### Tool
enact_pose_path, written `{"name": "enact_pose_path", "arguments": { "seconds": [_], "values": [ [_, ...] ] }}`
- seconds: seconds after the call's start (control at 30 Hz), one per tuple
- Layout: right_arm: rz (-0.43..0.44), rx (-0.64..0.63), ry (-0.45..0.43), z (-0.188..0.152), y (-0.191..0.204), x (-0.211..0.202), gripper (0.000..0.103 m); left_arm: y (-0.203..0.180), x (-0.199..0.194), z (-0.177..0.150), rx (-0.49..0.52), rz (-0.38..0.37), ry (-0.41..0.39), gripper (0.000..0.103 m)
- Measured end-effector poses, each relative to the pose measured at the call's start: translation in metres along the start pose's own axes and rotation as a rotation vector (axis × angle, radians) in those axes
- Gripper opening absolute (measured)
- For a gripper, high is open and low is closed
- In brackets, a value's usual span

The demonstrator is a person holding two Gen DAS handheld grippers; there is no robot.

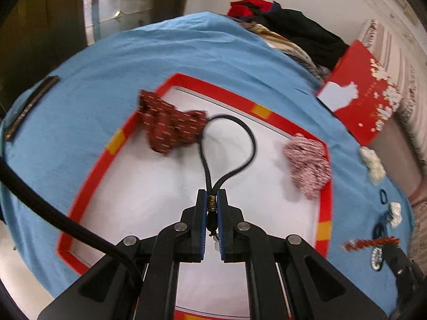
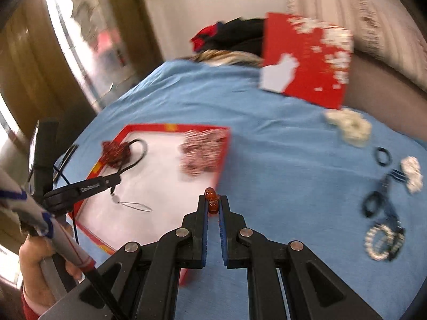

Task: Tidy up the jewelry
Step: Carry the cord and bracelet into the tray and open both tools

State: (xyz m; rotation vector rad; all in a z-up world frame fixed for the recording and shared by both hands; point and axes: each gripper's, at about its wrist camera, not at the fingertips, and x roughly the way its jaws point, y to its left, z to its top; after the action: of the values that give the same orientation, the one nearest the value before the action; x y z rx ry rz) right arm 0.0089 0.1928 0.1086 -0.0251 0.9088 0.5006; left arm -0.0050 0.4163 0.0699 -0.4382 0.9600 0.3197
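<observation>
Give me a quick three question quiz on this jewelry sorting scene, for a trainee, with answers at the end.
1. True or false: the left hand-held gripper is shut on a black cord loop.
2. What does the right hand-held gripper hold? A) white scrunchie B) orange beads C) black ring
3. Fill in: the dark red scrunchie lies at the edge of the red-rimmed ____.

Key: 1 true. 2 B, orange beads. 3 tray.
</observation>
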Motion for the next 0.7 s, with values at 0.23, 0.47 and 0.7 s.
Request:
{"name": "enact_pose_path", "arguments": {
  "seconds": [0.23,0.47,0.7],
  "values": [
    [0.013,-0.054,0.084,0.008,0.045,0.053,0.009,0.016,0.003,0.01,-0.049,0.002,0.005,0.007],
    [-0.025,-0.043,0.135,0.003,0.038,0.072,0.009,0.014,-0.004,0.011,-0.05,-0.017,-0.01,0.011],
    [-0.033,-0.023,0.159,-0.001,0.027,0.074,0.015,0.012,-0.006,0.01,-0.058,-0.018,-0.02,0.02]
  ]
}}
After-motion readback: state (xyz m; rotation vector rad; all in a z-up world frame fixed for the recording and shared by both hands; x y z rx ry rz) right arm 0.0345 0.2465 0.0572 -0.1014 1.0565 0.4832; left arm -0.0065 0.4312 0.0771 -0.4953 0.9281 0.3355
